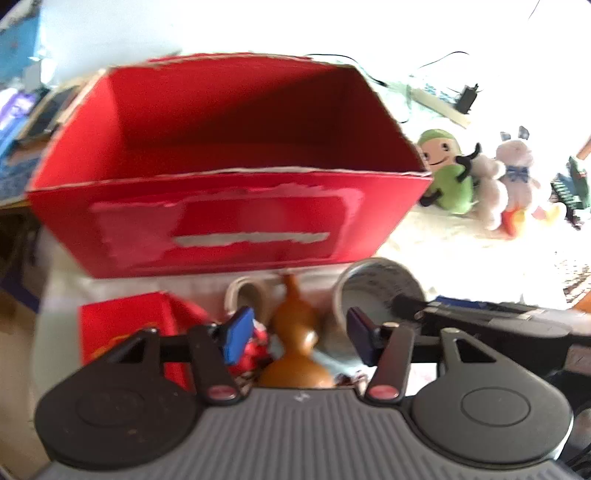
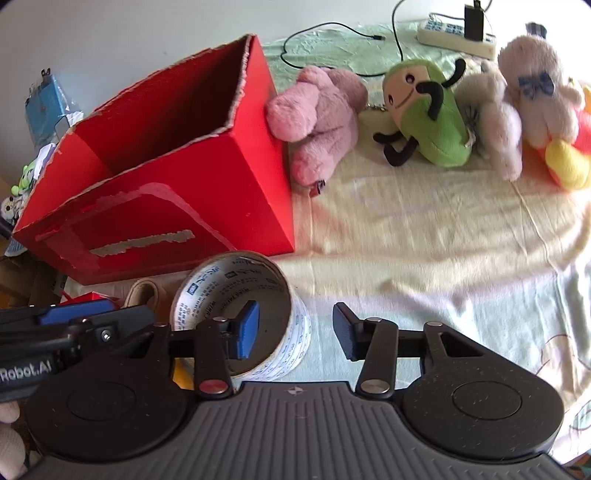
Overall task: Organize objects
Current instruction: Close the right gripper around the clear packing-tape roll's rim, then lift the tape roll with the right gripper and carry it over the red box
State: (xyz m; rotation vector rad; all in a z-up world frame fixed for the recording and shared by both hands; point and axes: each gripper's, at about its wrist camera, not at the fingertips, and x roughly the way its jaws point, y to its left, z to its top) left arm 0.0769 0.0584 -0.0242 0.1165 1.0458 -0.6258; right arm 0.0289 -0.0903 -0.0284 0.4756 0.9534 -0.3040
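Observation:
A large open red box (image 1: 229, 218) stands on the cloth-covered table; it also shows in the right wrist view (image 2: 177, 199), empty as far as I see. My left gripper (image 1: 299, 334) is open, its fingers on either side of a brown gourd (image 1: 295, 343) without touching it. My right gripper (image 2: 295, 330) is open; its left finger (image 2: 247, 330) sits inside a big roll of printed tape (image 2: 240, 314), its right finger outside the roll's wall. The tape roll (image 1: 376, 291) also shows beside the gourd in the left wrist view.
A small tape roll (image 1: 247, 295) and a small red box (image 1: 125, 325) lie near the gourd. Plush toys lie right of the big box: pink (image 2: 317, 118), green (image 2: 428, 114), white bears (image 2: 532, 88). A power strip (image 2: 458, 35) and cables lie at the back.

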